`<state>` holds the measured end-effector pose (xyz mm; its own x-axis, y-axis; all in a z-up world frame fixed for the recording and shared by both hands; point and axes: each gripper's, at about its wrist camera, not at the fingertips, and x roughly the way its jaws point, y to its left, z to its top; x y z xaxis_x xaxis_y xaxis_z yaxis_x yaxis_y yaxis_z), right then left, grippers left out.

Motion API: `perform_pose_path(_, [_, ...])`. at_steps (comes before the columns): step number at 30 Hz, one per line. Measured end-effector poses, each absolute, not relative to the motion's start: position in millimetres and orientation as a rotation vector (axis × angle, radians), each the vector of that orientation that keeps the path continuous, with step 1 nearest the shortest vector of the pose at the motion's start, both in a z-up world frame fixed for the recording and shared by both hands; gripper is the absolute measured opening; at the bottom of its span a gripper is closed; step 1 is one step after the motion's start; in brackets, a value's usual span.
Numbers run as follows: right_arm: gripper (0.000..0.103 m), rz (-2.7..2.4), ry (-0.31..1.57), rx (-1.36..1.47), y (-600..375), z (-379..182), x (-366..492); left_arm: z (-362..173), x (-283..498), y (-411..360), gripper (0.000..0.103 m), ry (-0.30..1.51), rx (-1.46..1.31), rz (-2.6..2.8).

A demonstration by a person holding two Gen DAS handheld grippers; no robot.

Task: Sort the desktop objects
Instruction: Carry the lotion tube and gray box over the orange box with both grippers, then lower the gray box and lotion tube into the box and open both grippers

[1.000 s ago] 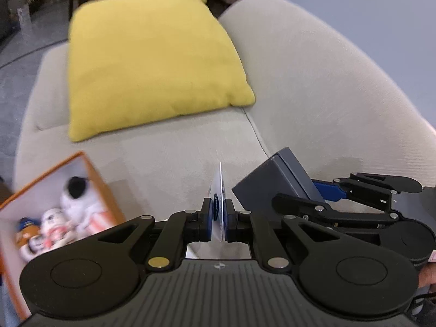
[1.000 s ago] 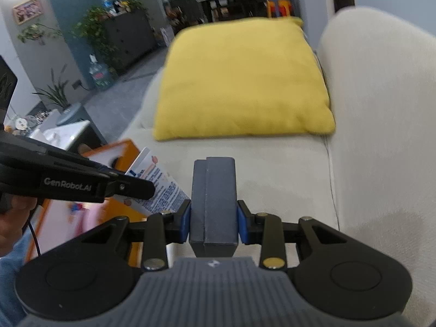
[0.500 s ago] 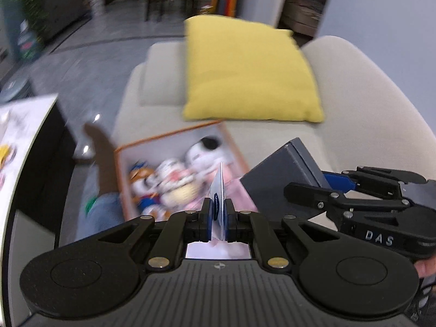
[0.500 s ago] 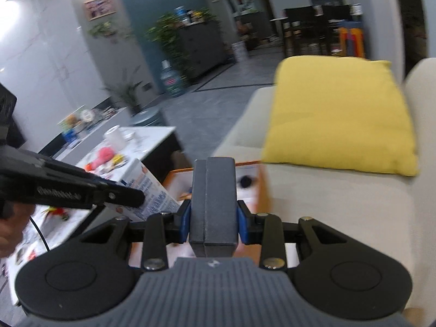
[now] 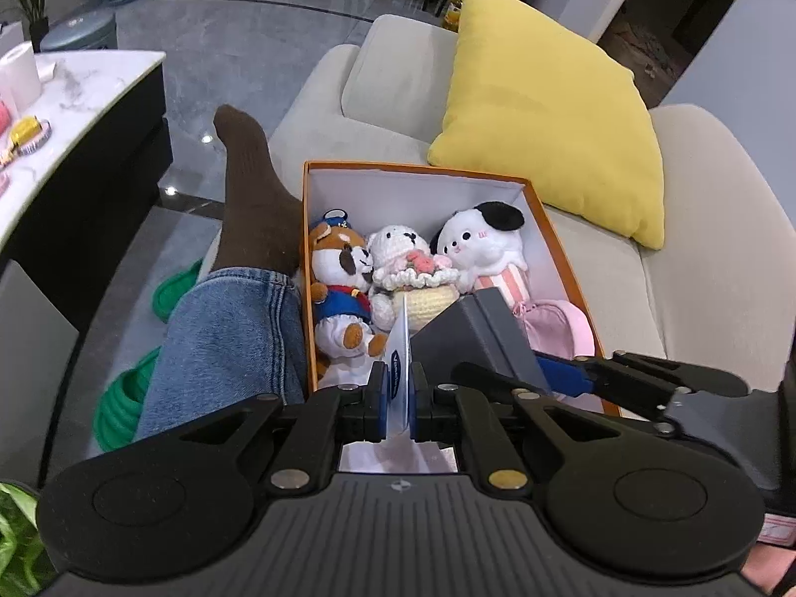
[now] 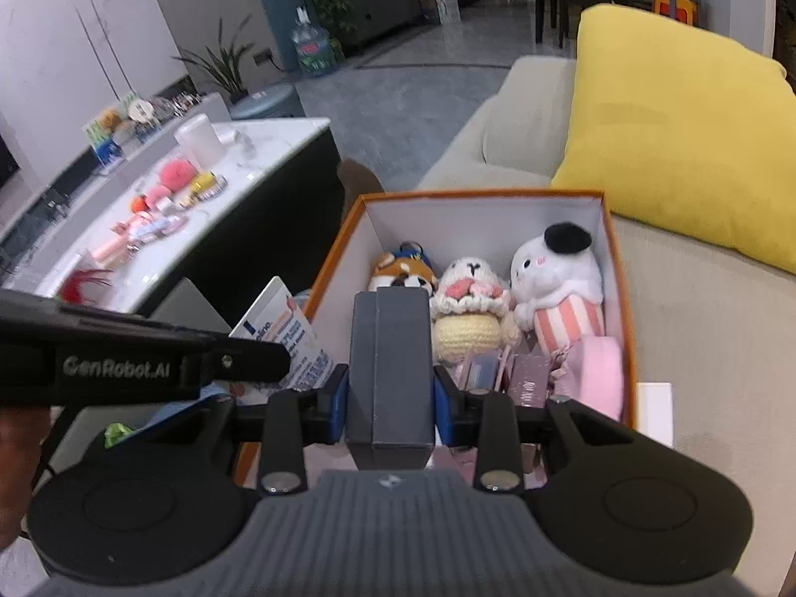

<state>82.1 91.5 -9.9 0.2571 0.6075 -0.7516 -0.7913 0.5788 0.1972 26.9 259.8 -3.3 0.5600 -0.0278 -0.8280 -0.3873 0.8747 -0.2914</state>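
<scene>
Both pairs of jaws are clamped on something: the left gripper (image 5: 398, 400) pinches a thin white packet (image 5: 399, 373) edge-on between its blue pads, and the right gripper (image 6: 389, 400) squeezes a dark grey box (image 6: 390, 363) held upright between its own blue pads. In the left wrist view the packet stands at the lower centre of the frame, with the grey box just to its right, carried by the black fingers of the right gripper (image 5: 552, 375) that reach in from the right edge. In the right wrist view the left gripper (image 6: 278, 360) enters from the left edge, and the packet (image 6: 283, 328) shows its printed face at centre left.

Behind both held things, in the middle of each frame, sits an open orange box (image 5: 542, 214) on a beige sofa (image 5: 716, 273). Inside it, along the far wall, three plush toys (image 5: 398, 268) sit in a row, with pink items (image 6: 597, 368) at the near right corner. A yellow cushion (image 5: 552, 114) leans at the upper right of the frame, just behind the orange box.

At the left of the left wrist view a person's leg (image 5: 234, 328) in blue jeans and a brown sock lies against the orange box's side. A white marble table (image 6: 199, 204) with small objects fills the upper left of the right wrist view
</scene>
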Motion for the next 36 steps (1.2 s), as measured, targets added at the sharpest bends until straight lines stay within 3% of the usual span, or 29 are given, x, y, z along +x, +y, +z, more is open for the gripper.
perform_pose_path(16, [0.039, 0.892, 0.862, -0.388, 118.1, -34.3, 88.9, -44.1, 39.4, 274.0, 0.008, 0.966, -0.644, 0.206])
perform_pose_path(20, [0.051, 0.924, 0.856, -0.394, 113.7, -34.0, 90.8, -52.6, 42.5, 274.3, 0.008, 0.988, -0.684, 0.213])
perform_pose_path(26, [0.052, 0.976, 0.821, -0.438, 103.4, -24.9, 85.5, -60.4, 44.5, 270.1, 0.008, 1.017, -0.683, 0.227])
perform_pose_path(30, [0.046, 1.029, 0.815, -0.494, 93.4, -16.3, 78.1, -62.4, 48.4, 263.9, 0.008, 1.026, -0.649, 0.231])
perform_pose_path(33, [0.033, 1.043, 0.853, -0.526, 83.9, -17.1, 73.9, -63.1, 51.6, 258.3, 0.008, 1.031, -0.609, 0.231])
perform_pose_path(36, [0.032, 1.046, 0.898, -0.530, 75.7, -21.6, 72.7, -65.2, 53.5, 255.1, 0.009, 1.036, -0.596, 0.229])
